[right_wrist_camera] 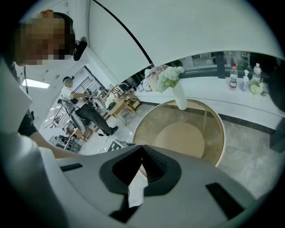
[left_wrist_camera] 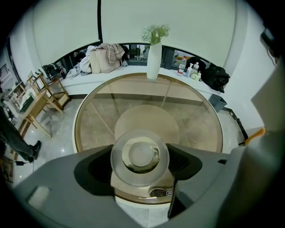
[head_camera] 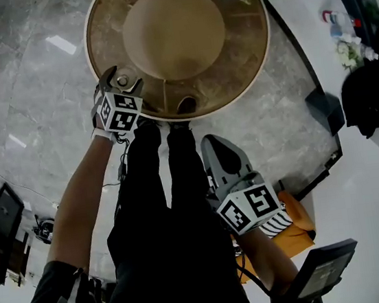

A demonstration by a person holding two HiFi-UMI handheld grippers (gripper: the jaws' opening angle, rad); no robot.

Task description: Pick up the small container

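Left gripper (left_wrist_camera: 140, 165), seen along its own axis: jaws spread wide, one on each side of the small container (left_wrist_camera: 140, 153), their dark pads flanking its wall without visibly pressing on it. This container is a clear, round, lidded pot with a central knob. It stands on the round glass table (left_wrist_camera: 196, 120), close to the near rim, in front of the tan circular base (left_wrist_camera: 147, 120) seen through the glass. A white vase of flowers (left_wrist_camera: 153, 58) stands well apart beyond the far edge. Right gripper (right_wrist_camera: 142, 148): jaws pressed together at the tips and empty, held low beside the person's striped trousers (head_camera: 169, 178), away from the table. Likely failure modes: the container's smooth curved wall probably offers little purchase, so an off-centre closure may squeeze it out forward or sideways. On slick glass, one jaw arriving first would probably shove it, and so near the rim a short slide could carry it over onto the stone floor (head_camera: 34, 77). Pads closing too high could catch only the lid, which may lift free. The steep approach also risks jaw tips striking the glass.
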